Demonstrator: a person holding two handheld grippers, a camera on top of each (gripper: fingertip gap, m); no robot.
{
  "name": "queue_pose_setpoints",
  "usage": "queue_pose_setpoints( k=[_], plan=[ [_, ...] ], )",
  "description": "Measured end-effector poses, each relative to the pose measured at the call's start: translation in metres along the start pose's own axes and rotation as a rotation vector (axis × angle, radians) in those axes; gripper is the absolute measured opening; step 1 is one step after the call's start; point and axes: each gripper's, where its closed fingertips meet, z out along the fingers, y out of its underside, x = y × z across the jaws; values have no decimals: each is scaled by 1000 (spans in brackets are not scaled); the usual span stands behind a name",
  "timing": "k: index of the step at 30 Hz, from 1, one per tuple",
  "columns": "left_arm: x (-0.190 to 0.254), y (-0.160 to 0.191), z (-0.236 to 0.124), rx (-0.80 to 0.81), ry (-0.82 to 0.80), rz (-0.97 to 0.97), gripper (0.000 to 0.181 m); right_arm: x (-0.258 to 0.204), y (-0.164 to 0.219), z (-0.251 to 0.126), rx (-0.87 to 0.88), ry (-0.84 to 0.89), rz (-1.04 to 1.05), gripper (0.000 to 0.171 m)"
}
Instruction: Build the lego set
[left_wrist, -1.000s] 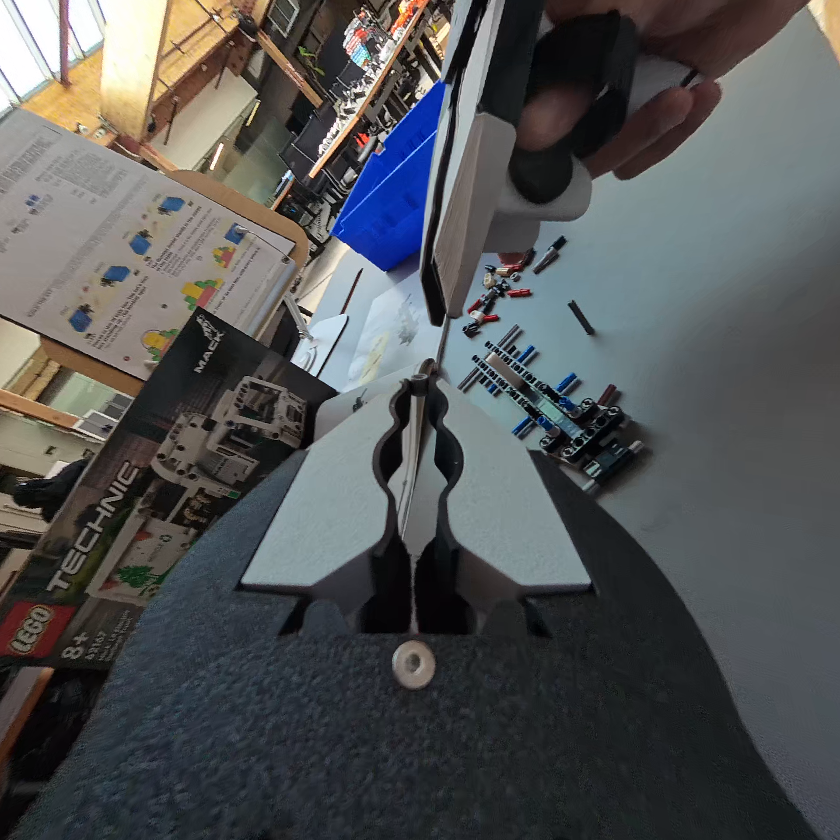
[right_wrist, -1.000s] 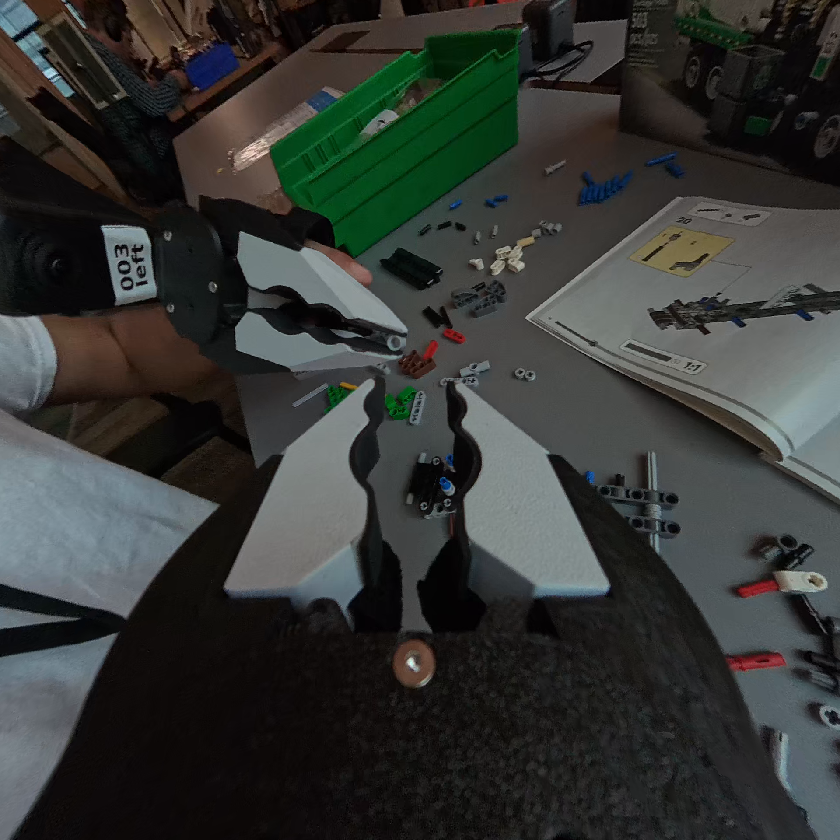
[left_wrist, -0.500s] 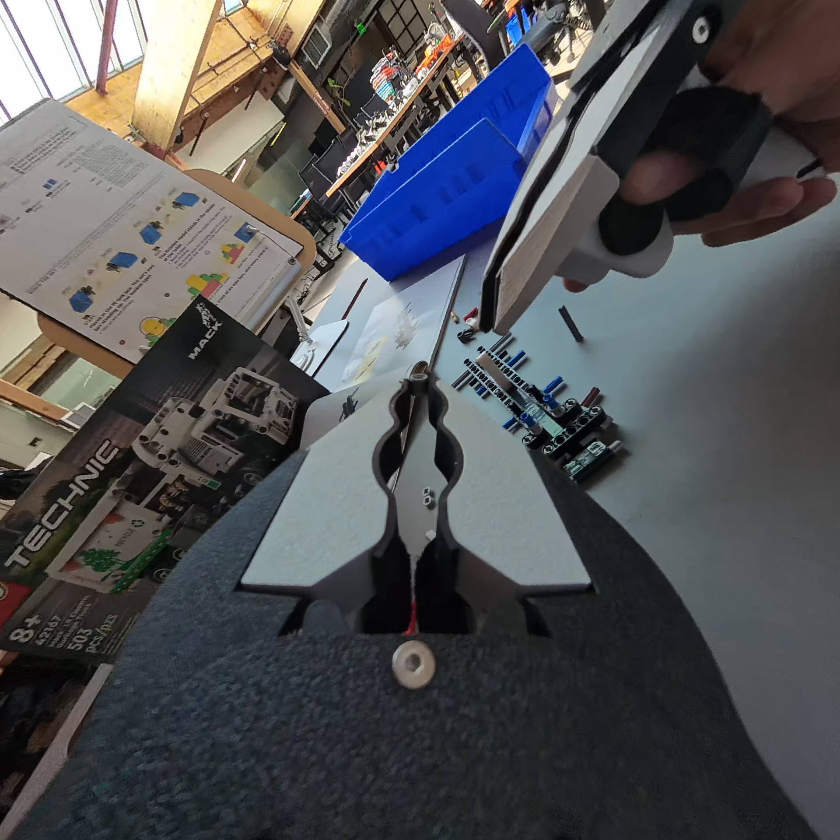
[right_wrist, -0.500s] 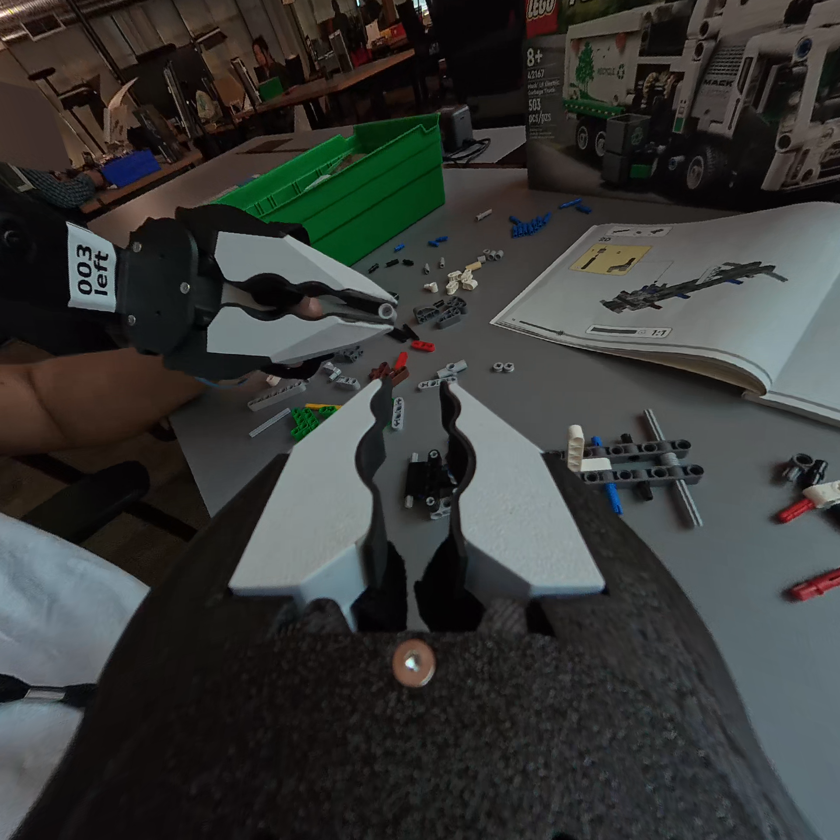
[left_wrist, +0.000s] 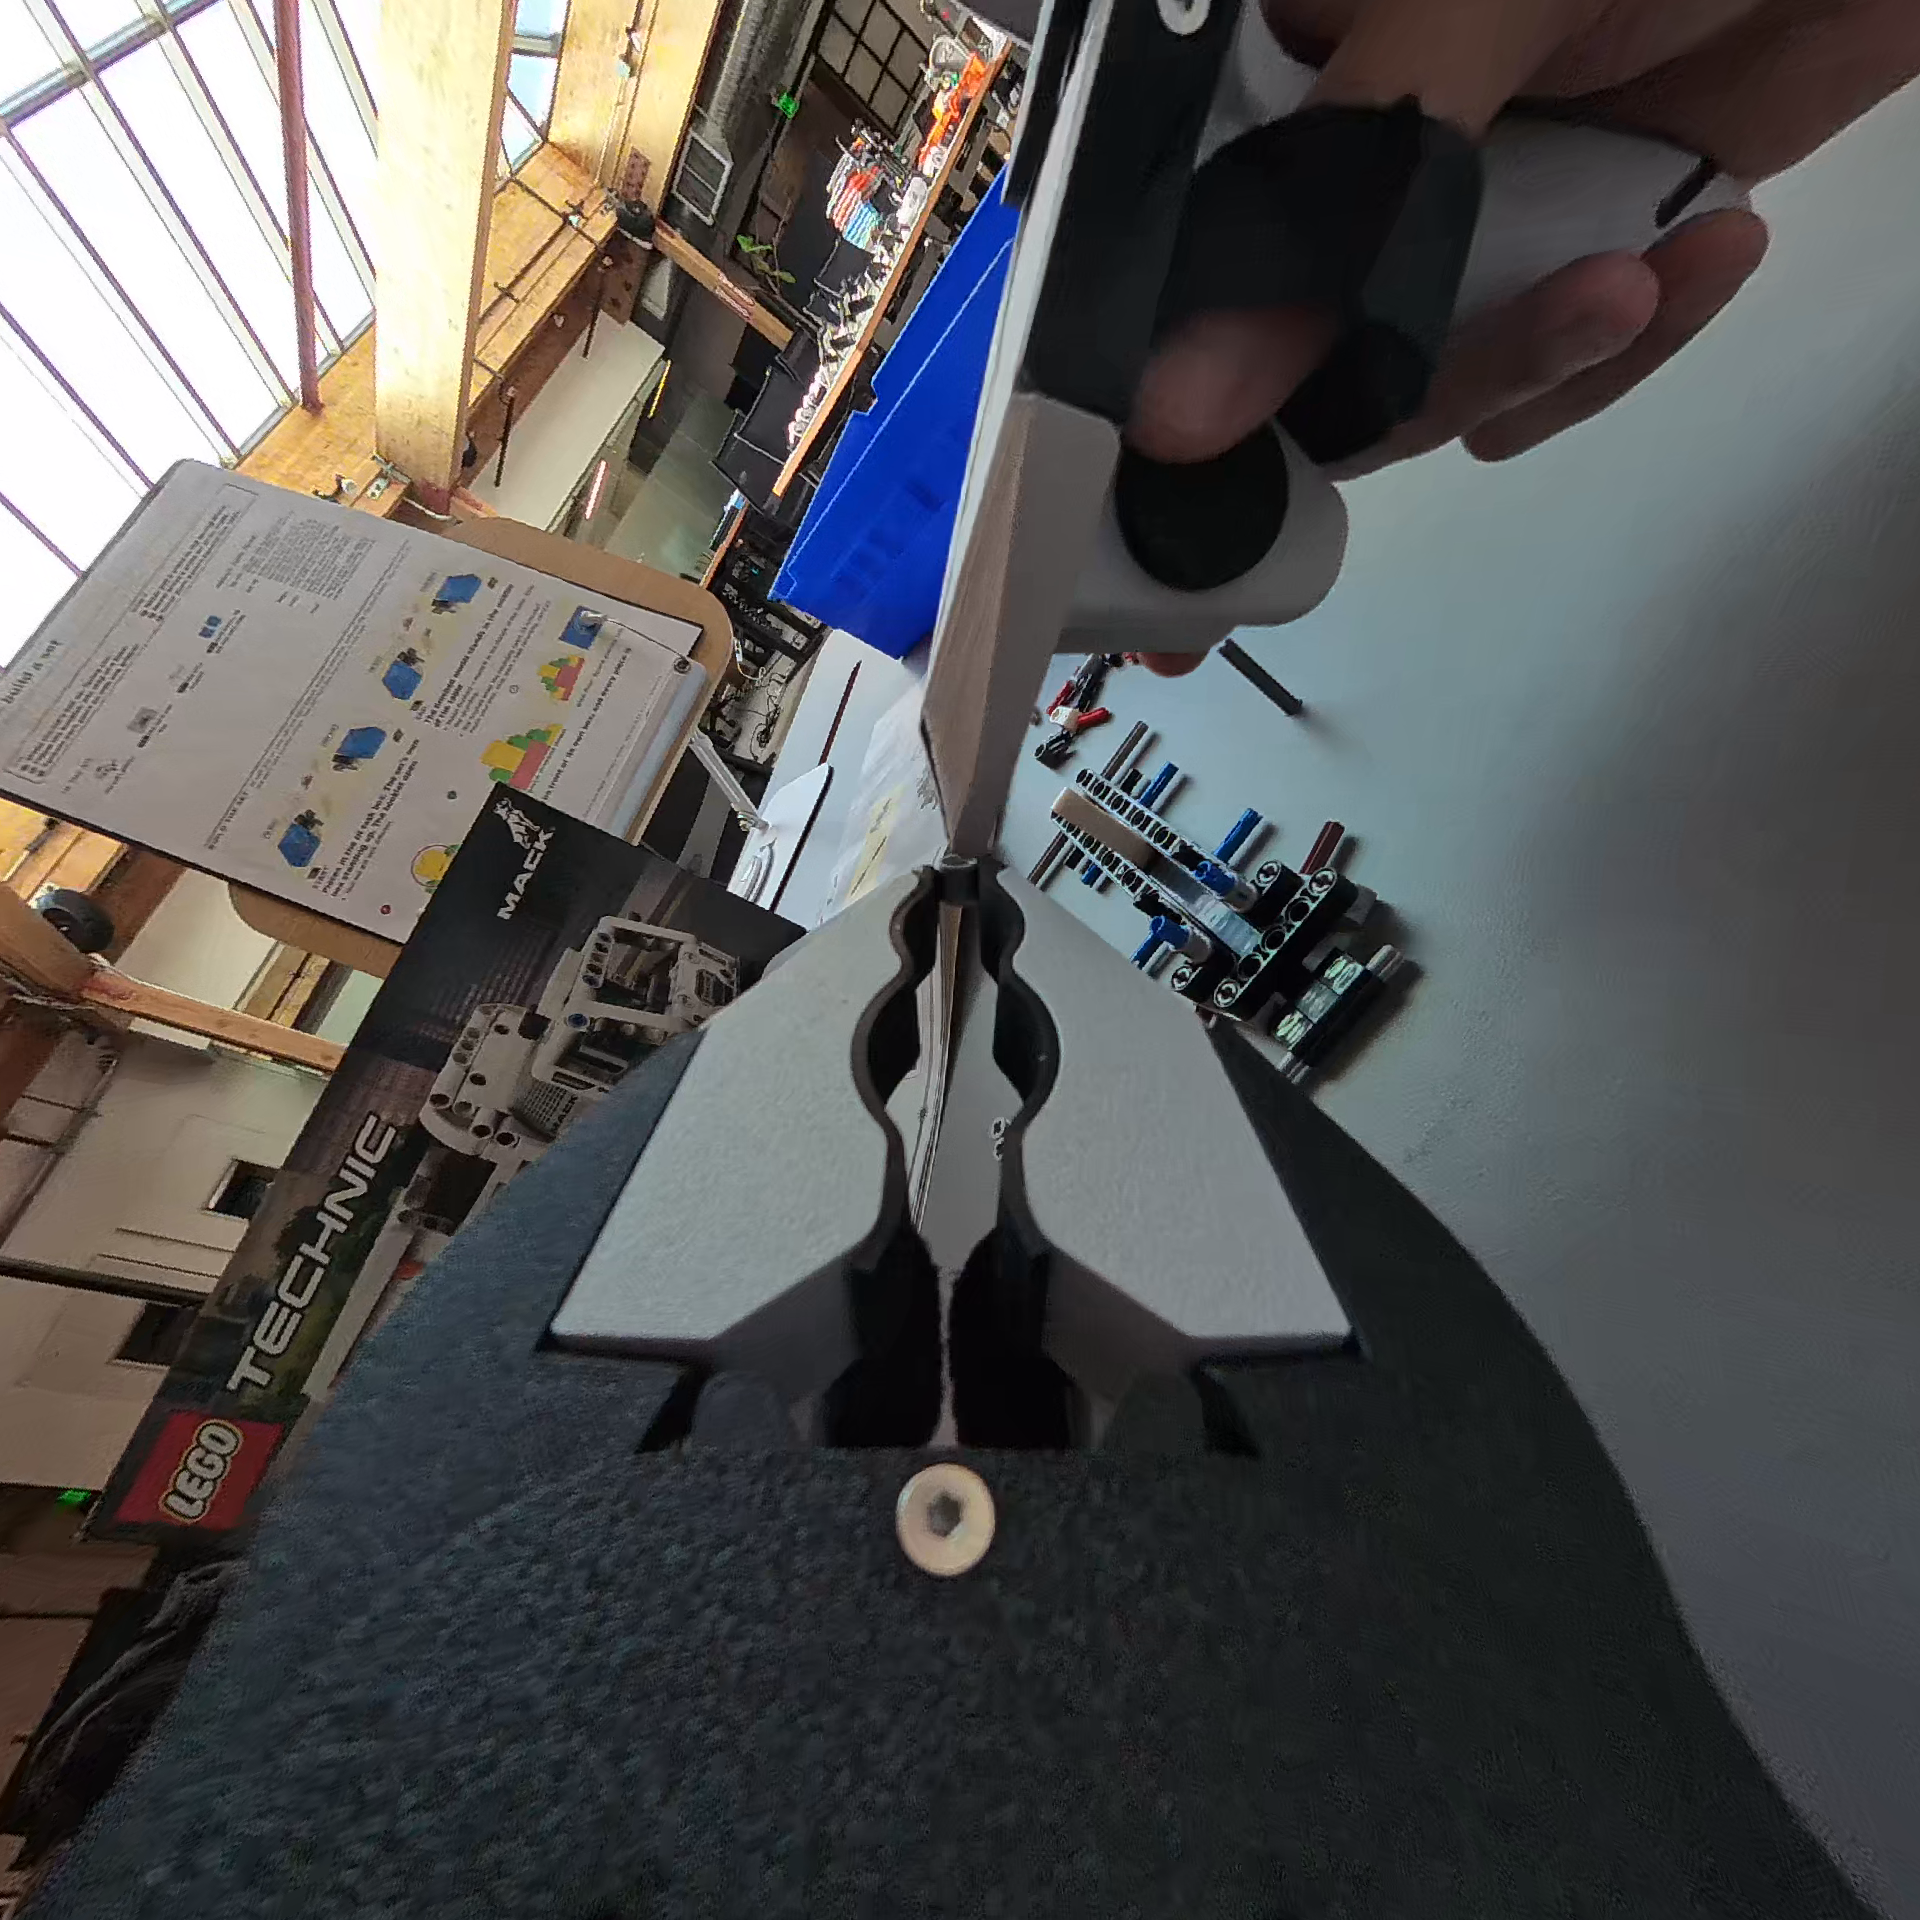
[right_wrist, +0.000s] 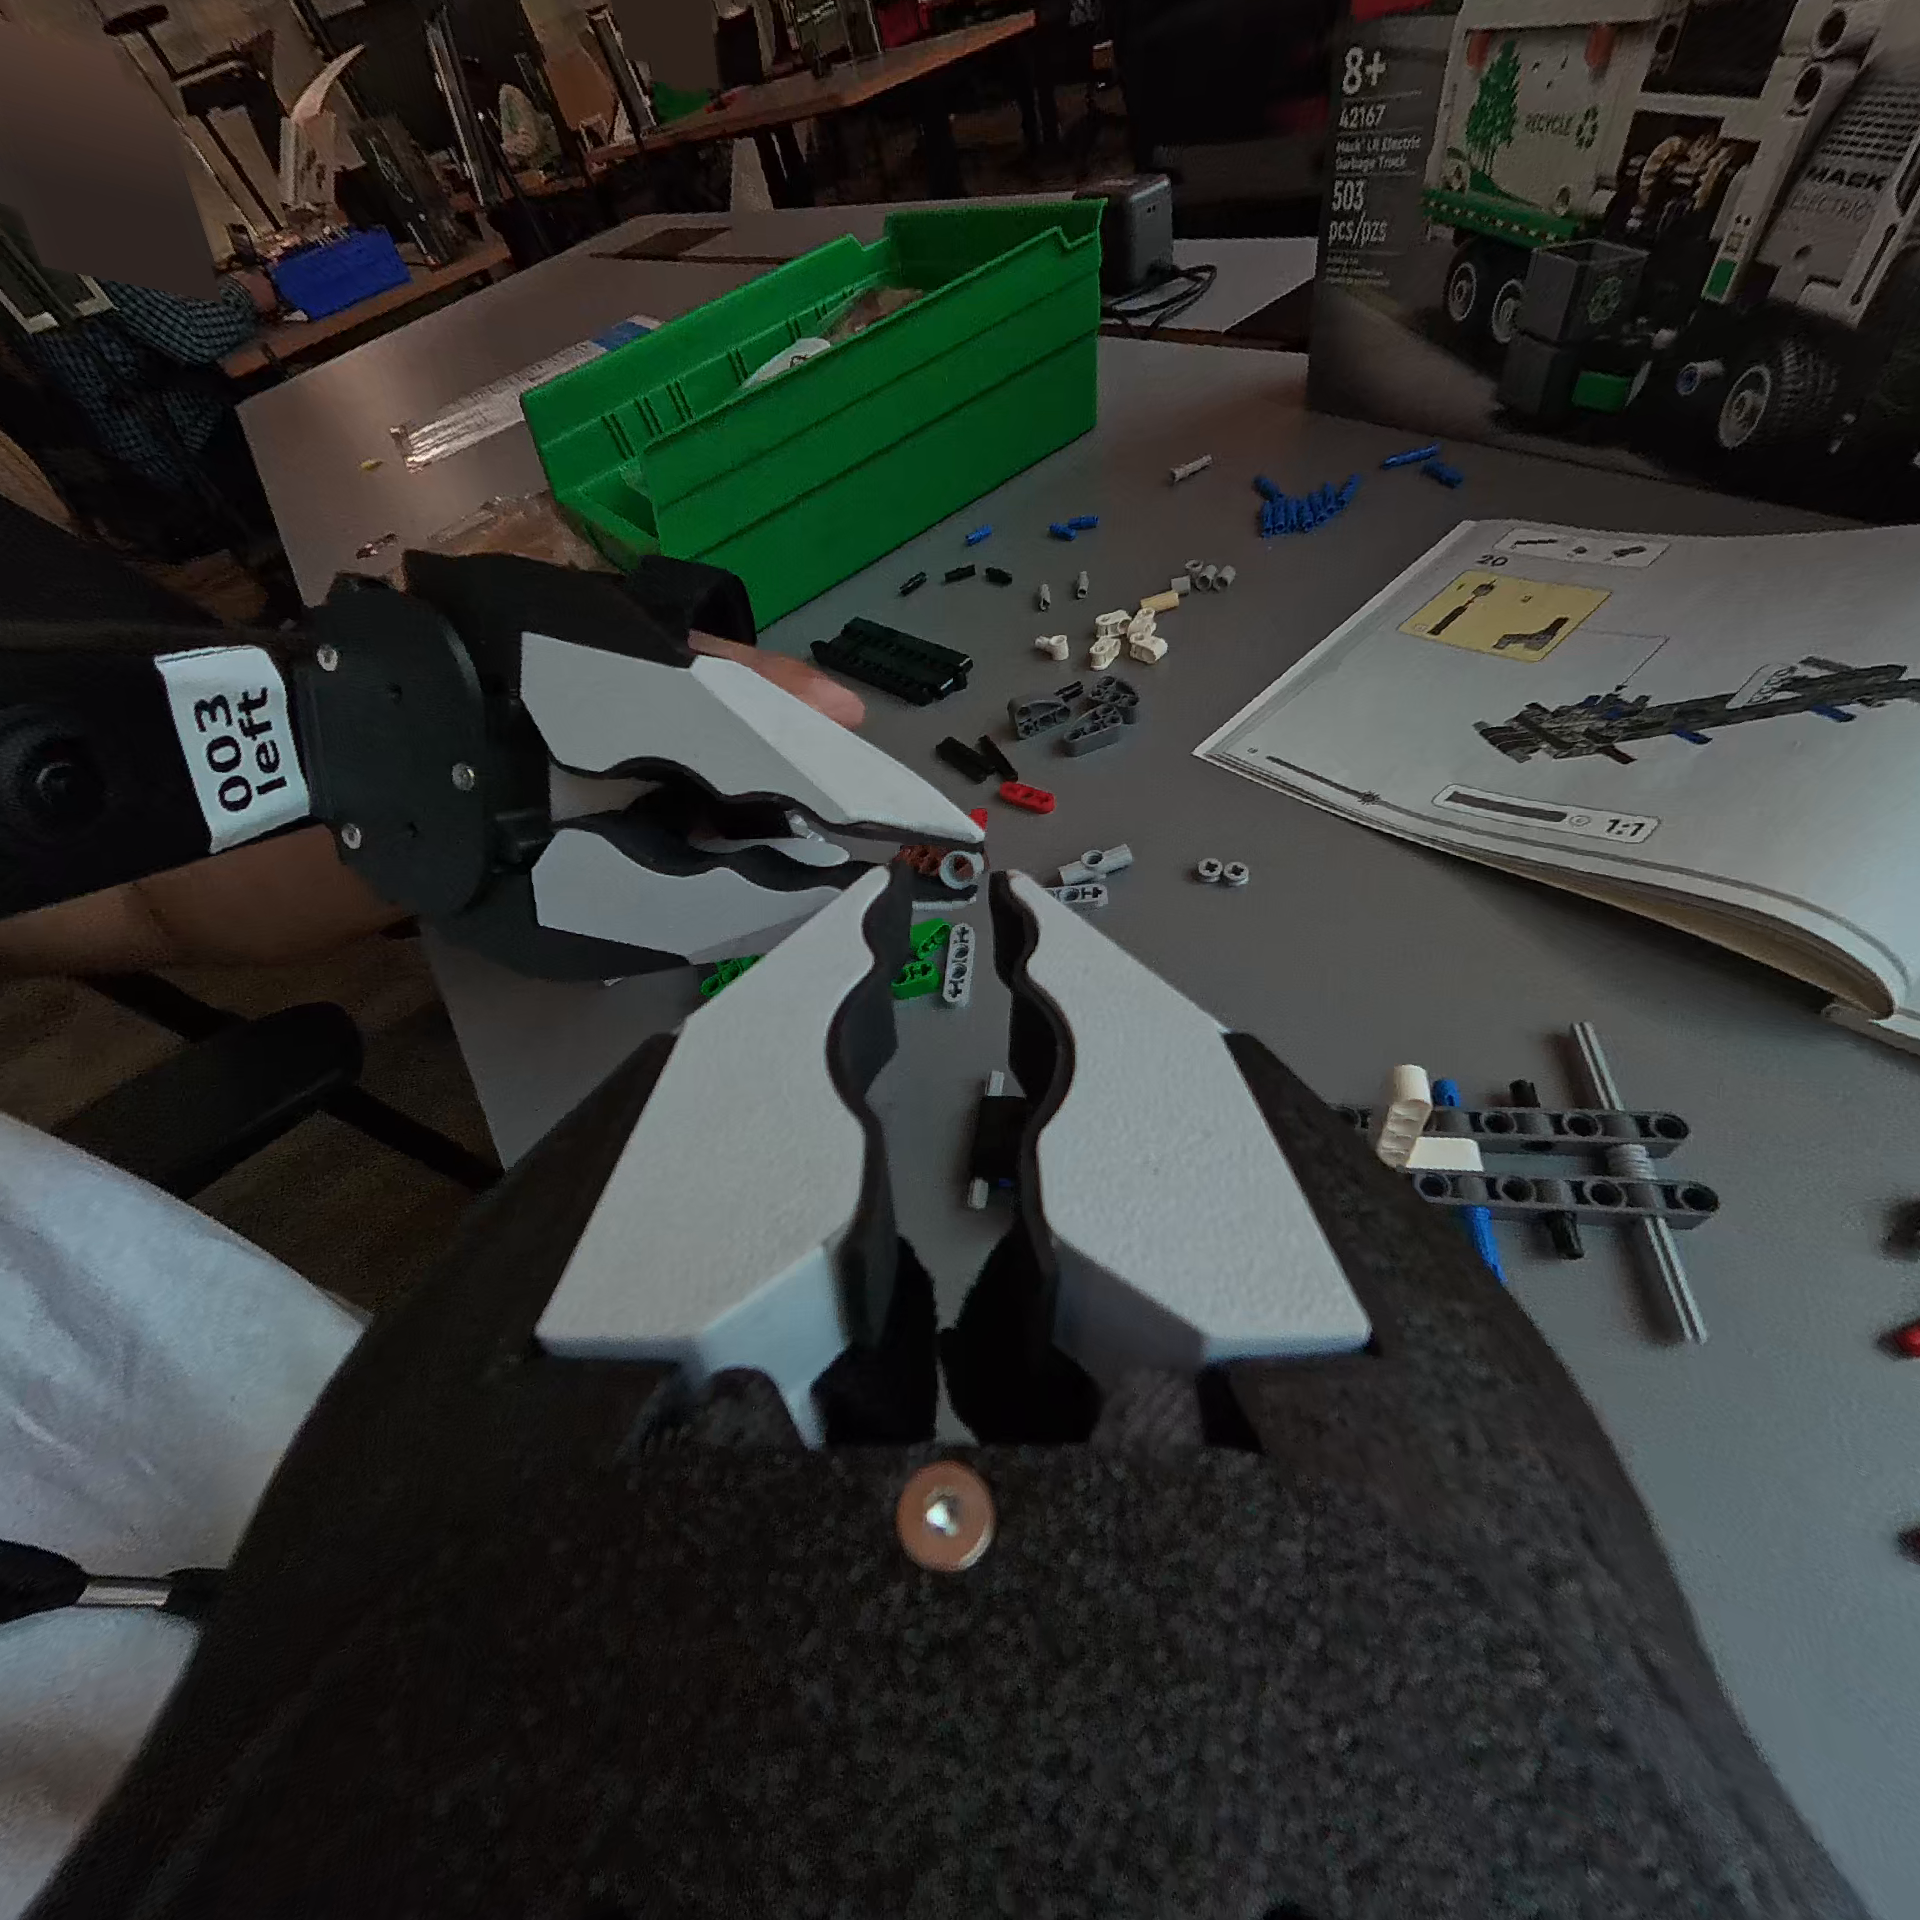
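Grippers nose to nose over the grey table (right_wrist: 1351, 977). My left gripper (right_wrist: 961, 847) comes in from the side with its tips pinched on a small grey bushing (right_wrist: 958, 868), round hole facing my right camera. In the left wrist view the same piece shows dark, clamped at the very tips (left_wrist: 961, 885). My right gripper (right_wrist: 940, 894) has its fingers spread, tips just beside the bushing, one on each side, gripping nothing. Whether they touch it, I cannot tell.

Below, between the right fingers, a short black part with grey ends (right_wrist: 994, 1138) lies on the table. Further right sits the partly built frame (right_wrist: 1538, 1158), two dark grey beams crossed by a long grey axle, a white piece at one end. Loose parts scatter beyond: green bits (right_wrist: 920, 961), a red piece (right_wrist: 1027, 797), blue pins (right_wrist: 1304, 506). The open instruction booklet (right_wrist: 1621, 748) lies at right, a green bin (right_wrist: 831, 436) behind, the set's box (right_wrist: 1621, 239) standing at the back.
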Motion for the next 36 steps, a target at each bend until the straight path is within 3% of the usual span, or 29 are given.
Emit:
queue_pose_setpoints(
  k=[11, 15, 24, 29, 36],
  plan=[
    [7, -12, -5, 60, 10, 48, 5, -10, 5, 0, 21, -171, 147, 5],
    [9, -9, -2, 50, 6, 46, 12, -6, 8, 0, 7, -137, 118, 4],
    [-1, -3, -2, 36, 8, -82, 2, 20, 0, -27, -61, 5, -17, 4],
    [-8, 7, 2, 3, 33, -206, 3, 48, -1, -62, -245, 85, -186, 4],
    [-8, 15, 5, -30, 69, -287, 3, 69, 7, -87, -512, 24, -305, 4]
  ],
)
